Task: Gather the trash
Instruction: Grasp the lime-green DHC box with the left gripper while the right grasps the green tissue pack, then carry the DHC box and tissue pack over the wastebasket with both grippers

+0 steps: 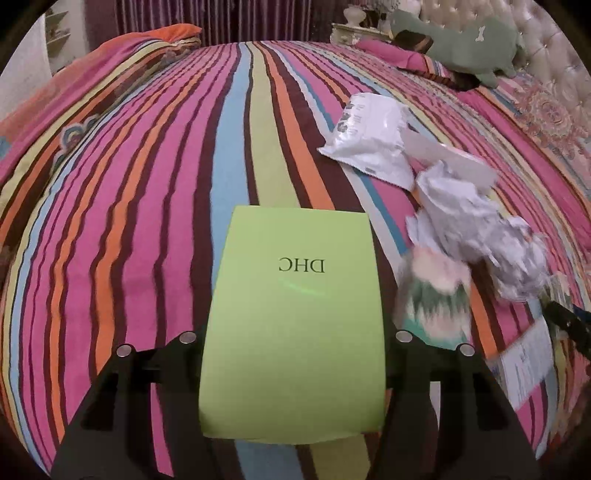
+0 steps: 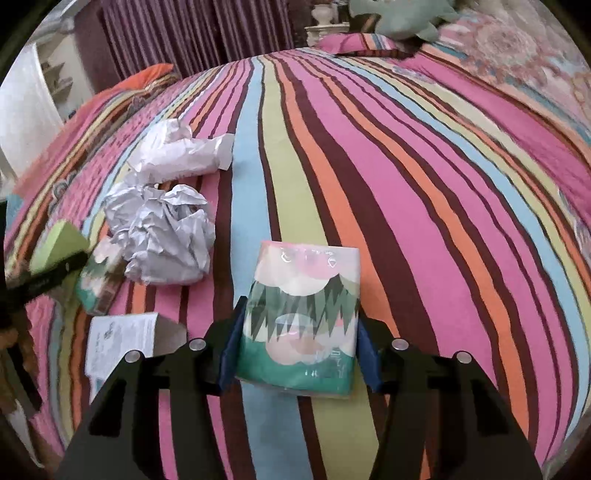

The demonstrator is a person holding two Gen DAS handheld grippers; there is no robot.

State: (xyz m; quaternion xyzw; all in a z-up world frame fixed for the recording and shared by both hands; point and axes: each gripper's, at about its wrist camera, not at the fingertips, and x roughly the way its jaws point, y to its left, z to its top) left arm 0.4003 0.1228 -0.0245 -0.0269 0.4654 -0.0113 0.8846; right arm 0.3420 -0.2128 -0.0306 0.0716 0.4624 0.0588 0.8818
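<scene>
My left gripper (image 1: 293, 339) is shut on a flat lime-green DHC packet (image 1: 293, 314), held above the striped bed. My right gripper (image 2: 299, 350) is shut on a green and pink tissue pack (image 2: 301, 317), its blue pads against both sides. Trash lies on the bed: a crumpled white paper ball (image 2: 162, 240), a crumpled white wrapper (image 2: 184, 155), a second tissue pack (image 2: 99, 280) and a white leaflet (image 2: 122, 339). In the left wrist view the paper ball (image 1: 480, 229), a white plastic bag (image 1: 373, 140) and a blurred tissue pack (image 1: 436, 295) sit to the right.
The striped bedspread (image 1: 147, 184) fills both views. A green plush toy (image 1: 469, 40) and pillows lie by the tufted headboard (image 1: 554, 44) at the far right. Purple curtains (image 2: 192, 33) hang behind. An orange pillow (image 1: 173, 33) lies at the far left.
</scene>
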